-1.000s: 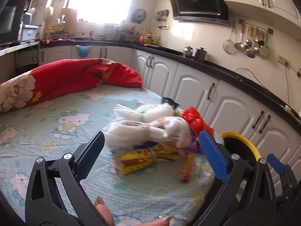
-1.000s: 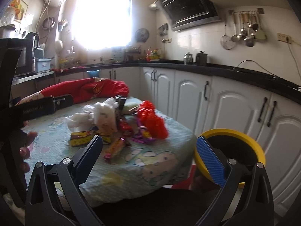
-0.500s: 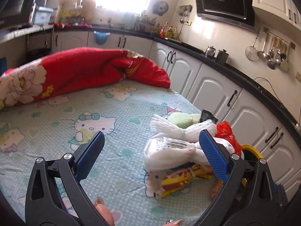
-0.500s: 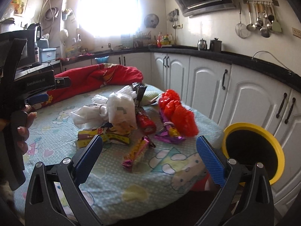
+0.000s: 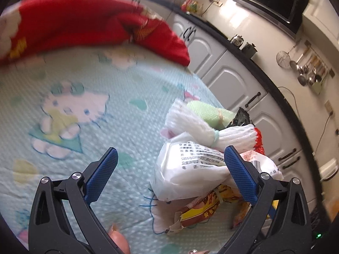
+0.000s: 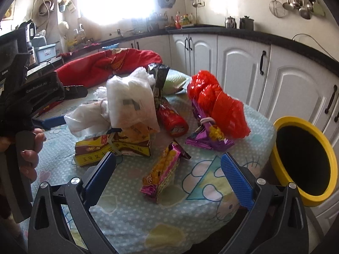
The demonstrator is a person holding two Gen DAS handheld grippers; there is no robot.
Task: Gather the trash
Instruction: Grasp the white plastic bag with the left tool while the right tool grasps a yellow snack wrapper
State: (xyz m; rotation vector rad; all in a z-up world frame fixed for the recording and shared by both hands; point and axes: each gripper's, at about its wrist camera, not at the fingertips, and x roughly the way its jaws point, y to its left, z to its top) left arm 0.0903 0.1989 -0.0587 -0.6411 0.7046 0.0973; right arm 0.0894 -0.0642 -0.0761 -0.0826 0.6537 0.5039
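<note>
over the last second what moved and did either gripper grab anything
Both grippers closed in on the trash pile: left gripper toward the white plastic bag, right gripper toward the yellow-purple snack wrapper. Neither gripped anything; both open. Trash and yellow bin unmoved.

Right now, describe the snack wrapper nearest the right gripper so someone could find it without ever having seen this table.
Start at the yellow-rimmed bin beside the round table, then look along the table's near edge. Lying alone between the open right gripper's blue pads is a long yellow-and-magenta snack wrapper. Unlike the purple wrapper under the red plastic bag, nothing covers it.
</note>
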